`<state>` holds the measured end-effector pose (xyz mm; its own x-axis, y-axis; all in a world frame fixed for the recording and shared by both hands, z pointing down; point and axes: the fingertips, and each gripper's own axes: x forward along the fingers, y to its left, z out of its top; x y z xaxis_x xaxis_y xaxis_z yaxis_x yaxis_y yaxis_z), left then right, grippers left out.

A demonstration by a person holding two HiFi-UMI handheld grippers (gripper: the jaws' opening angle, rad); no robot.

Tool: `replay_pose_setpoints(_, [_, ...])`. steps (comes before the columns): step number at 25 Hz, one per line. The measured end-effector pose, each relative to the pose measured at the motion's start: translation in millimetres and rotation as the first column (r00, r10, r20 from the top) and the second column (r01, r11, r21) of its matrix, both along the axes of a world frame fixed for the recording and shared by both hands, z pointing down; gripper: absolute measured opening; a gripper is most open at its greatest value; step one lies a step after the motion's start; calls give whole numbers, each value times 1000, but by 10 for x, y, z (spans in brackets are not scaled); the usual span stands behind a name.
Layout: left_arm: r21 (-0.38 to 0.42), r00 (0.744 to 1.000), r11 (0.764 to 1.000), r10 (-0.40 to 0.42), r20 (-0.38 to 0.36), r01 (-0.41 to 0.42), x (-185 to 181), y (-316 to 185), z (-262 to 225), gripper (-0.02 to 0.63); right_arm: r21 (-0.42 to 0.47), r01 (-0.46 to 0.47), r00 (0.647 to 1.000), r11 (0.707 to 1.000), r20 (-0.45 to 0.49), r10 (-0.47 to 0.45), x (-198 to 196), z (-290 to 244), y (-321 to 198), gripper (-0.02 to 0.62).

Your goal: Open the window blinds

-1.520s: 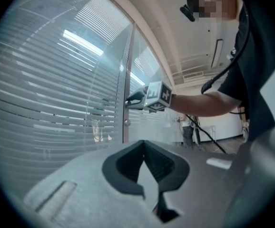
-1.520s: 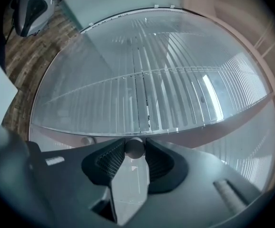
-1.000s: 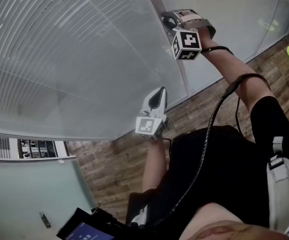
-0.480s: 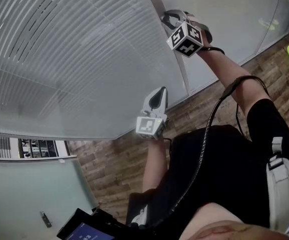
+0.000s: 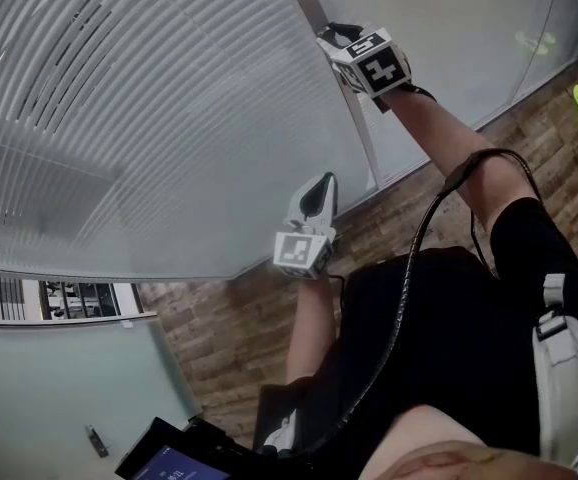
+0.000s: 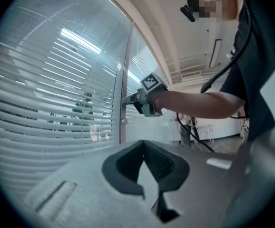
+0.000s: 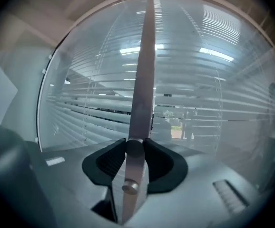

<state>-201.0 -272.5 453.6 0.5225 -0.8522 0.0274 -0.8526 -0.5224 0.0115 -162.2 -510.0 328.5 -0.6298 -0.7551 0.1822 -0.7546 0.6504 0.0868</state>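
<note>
Right gripper (image 5: 334, 40) is up at the metal post (image 5: 359, 138) between two glass panes. Its jaws are clamped on a round knob (image 7: 134, 147) on that post, one pad on either side. A small stud (image 7: 129, 187) sits just below the knob. The blinds (image 5: 119, 118) hang behind the glass beside the post, slats part-tilted, with slivers of a room showing through the gaps. Left gripper (image 5: 319, 190) is lower, near the glass and well apart from the knob. Its jaws are slightly parted with nothing between them. Wood floor (image 5: 219, 338) is below.
</note>
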Motion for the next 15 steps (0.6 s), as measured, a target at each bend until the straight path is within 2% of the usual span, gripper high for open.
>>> replay_pose_setpoints(7, [1,1000,1000,-5,2,5,-15,15,5,3,-141,-13,976,990,214,44,50,58,-68,130])
replay_pose_setpoints(15, [0,1000,1000,-5,5,5,-10,23,-7,3,-250,16,929,968,361,78,75,55,-65,126])
